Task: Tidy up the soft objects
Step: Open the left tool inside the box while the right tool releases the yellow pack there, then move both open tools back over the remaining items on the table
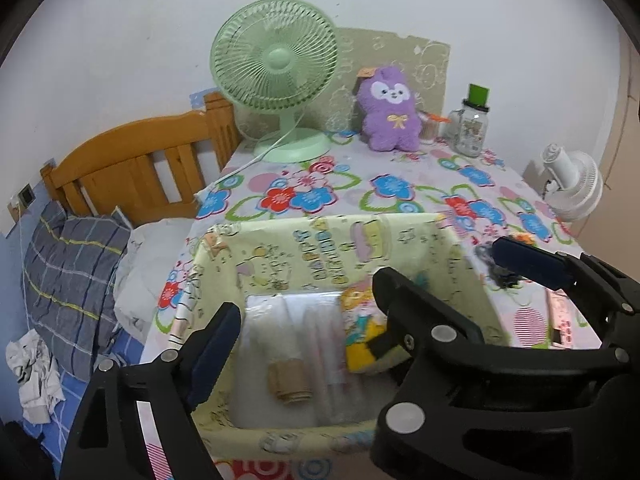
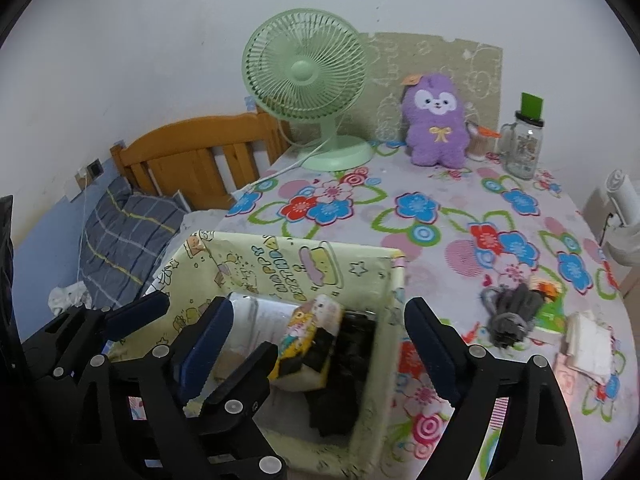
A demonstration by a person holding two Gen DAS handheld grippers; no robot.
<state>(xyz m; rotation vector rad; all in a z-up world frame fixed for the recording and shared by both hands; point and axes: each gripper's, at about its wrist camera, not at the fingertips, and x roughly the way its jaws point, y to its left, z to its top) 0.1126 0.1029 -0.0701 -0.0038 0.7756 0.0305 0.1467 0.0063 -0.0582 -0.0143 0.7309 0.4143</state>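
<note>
**Soft toy lying in the fabric bin, both grippers spread above it**

A small yellow soft toy [image 1: 362,334] is seen lying inside the pale yellow fabric bin [image 1: 320,240], against the bin's right inner wall. Beside the toy, toward the bin's left side, a clear plastic packet [image 1: 294,320] and a small brown ribbed object [image 1: 290,384] are seen on the bin floor. In the right wrist view a dark item [image 2: 344,384] is seen just beside the toy [image 2: 298,344], further to the right within the bin [image 2: 376,264].

The left gripper [image 1: 304,328] is held over the bin with its jaws spread wide; nothing is pinched between them. The right gripper [image 2: 316,344] is likewise held open, one finger over the bin's interior and the other outside the bin's right wall, with nothing gripped.

The bin is placed on a table covered by a flowered cloth [image 2: 440,216]. Well behind the bin, a purple plush animal [image 1: 390,110] is propped upright against a patterned board, with a green desk fan [image 1: 276,76] to its left and a glass jar [image 1: 472,128] to its right. To the right of the bin, a grey bundled item [image 2: 514,314] and a folded white cloth [image 2: 590,344] are laid on the tablecloth. To the left of the bin, a wooden bed headboard [image 1: 132,160] and a plaid pillow [image 1: 68,280] are seen.
</note>
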